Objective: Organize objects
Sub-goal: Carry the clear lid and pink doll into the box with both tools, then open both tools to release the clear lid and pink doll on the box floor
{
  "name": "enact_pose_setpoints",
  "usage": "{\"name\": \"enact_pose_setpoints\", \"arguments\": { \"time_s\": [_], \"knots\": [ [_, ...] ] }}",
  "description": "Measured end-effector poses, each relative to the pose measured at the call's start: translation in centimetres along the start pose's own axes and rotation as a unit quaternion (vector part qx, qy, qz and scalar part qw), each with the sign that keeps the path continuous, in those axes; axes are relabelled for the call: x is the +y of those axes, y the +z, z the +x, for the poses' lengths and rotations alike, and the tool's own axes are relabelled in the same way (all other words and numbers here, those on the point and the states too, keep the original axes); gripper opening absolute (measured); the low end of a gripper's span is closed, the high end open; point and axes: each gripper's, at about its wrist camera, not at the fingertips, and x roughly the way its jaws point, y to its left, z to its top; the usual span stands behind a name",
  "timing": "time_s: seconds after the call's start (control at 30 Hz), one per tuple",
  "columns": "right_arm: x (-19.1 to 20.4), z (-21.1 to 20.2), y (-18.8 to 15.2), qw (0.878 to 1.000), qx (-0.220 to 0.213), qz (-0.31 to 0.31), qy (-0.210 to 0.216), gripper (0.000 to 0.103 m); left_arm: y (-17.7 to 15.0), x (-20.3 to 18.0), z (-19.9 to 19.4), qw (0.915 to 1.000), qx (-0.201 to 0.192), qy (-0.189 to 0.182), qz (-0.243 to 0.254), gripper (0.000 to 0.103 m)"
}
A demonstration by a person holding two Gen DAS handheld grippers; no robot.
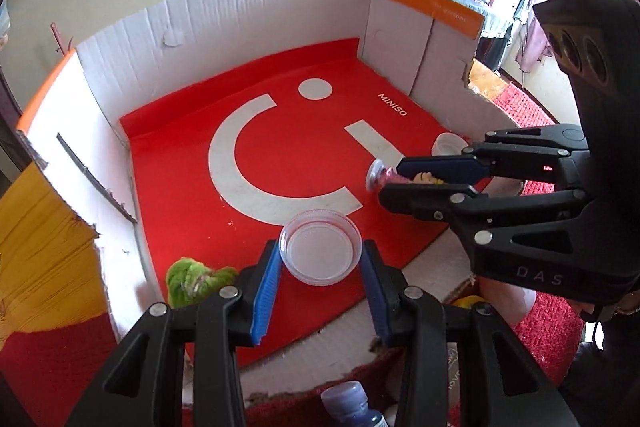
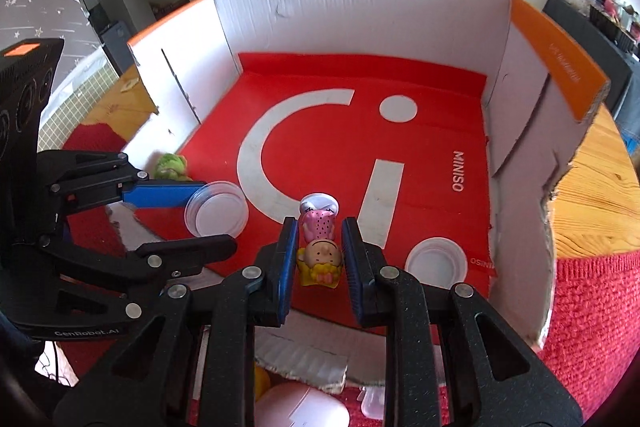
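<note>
My left gripper (image 1: 321,267) is shut on a clear round plastic lid (image 1: 320,246), held over the red floor of a white-walled cardboard box (image 1: 240,15). From the right wrist view the same lid (image 2: 216,209) shows at the left gripper's blue pad (image 2: 160,194). My right gripper (image 2: 320,251) is shut on a small doll figure (image 2: 319,247) with a pink dress, yellow hair and a clear round base. It hangs head toward the camera above the box floor. In the left wrist view the figure (image 1: 384,177) pokes out of the right gripper (image 1: 390,179).
A green fuzzy toy (image 1: 196,281) lies in the near left corner of the box. A white cup-like lid (image 2: 436,263) sits on the box floor near the right wall. A blue-capped bottle (image 1: 344,403) and a pink rounded object (image 2: 304,407) lie outside the box's torn near wall, on red carpet.
</note>
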Motion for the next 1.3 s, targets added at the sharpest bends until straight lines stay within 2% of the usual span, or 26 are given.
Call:
{"name": "enact_pose_setpoints", "arguments": {
  "time_s": [0.3,1.0,1.13,1.3],
  "knots": [
    [0.39,0.76,-0.42,1.000,0.017,-0.012,-0.008,0.021,-0.13,0.17,0.14,1.0000,0.003,0.002,-0.003,0.042],
    [0.66,0.85,-0.47,0.999,0.021,-0.031,-0.017,0.022,-0.30,0.11,-0.15,0.9999,0.001,0.010,-0.013,0.044],
    [0.81,0.93,-0.50,0.999,0.020,-0.036,-0.020,0.022,-0.37,0.13,-0.24,0.9998,0.000,0.011,-0.015,0.049],
    [0.87,0.92,-0.59,0.999,0.018,-0.043,-0.025,0.022,-0.44,0.21,-0.31,0.9998,0.000,0.012,-0.017,0.050]
  ]
}}
